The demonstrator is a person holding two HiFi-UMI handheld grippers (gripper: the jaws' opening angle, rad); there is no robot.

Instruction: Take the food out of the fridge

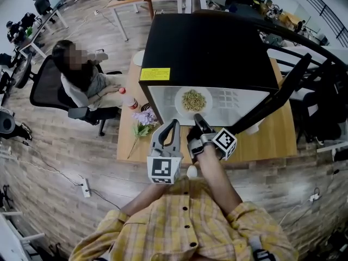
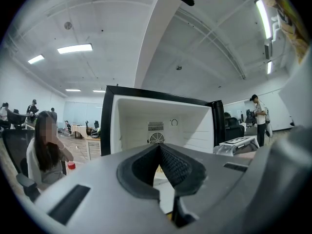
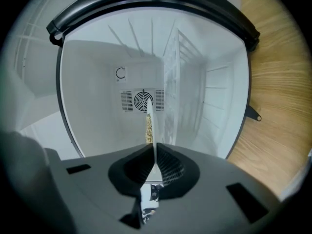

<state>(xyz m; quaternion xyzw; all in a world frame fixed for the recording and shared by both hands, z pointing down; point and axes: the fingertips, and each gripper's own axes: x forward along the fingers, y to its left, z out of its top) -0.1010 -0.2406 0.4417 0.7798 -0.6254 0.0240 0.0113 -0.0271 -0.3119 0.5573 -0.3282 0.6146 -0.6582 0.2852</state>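
A black mini fridge (image 1: 206, 48) stands on the wooden table (image 1: 272, 143), its door (image 1: 283, 86) swung open to the right. Inside the white interior lies a white plate (image 1: 193, 100) of pale yellowish food. My right gripper (image 1: 198, 118) reaches into the opening and is shut on the plate's near rim. In the right gripper view the plate (image 3: 150, 123) runs edge-on between the jaws of the right gripper (image 3: 154, 160). My left gripper (image 1: 175, 125) hovers just left of it, in front of the fridge, shut and holding nothing. The left gripper (image 2: 159, 152) faces the fridge interior (image 2: 161, 121).
Purple flowers (image 1: 143, 118) and a red-capped bottle (image 1: 128, 100) sit on the table left of the fridge. A person (image 1: 81, 75) sits in a chair beyond the table's left end. A white cup (image 1: 253, 128) stands under the open door. A power strip (image 1: 85, 187) lies on the floor.
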